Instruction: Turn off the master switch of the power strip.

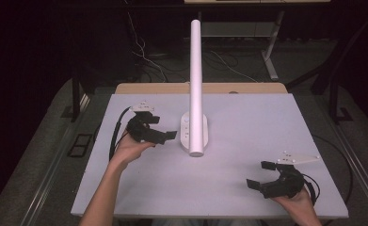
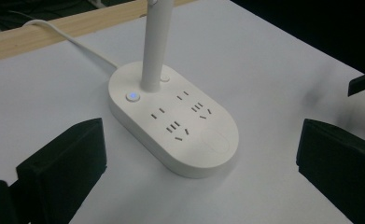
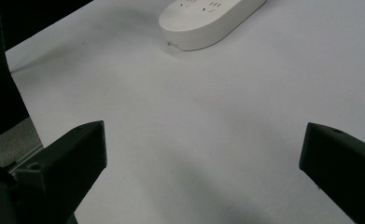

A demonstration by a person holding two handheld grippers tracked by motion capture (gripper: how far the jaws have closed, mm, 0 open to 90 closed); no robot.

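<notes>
Smooth white oval power strip [image 2: 173,126] with sockets, a lit blue button [image 2: 132,96] and a round white pole [image 1: 196,70] rising from it sits mid-tabletop [image 1: 247,122] on a matte white surface, its white cord [image 2: 73,41] trailing to the far edge. Left tongs [image 1: 165,135] spread wide, empty, just left of the strip. Right tongs [image 1: 260,174] also wide apart and empty, near the front right corner, well apart from the strip.
</notes>
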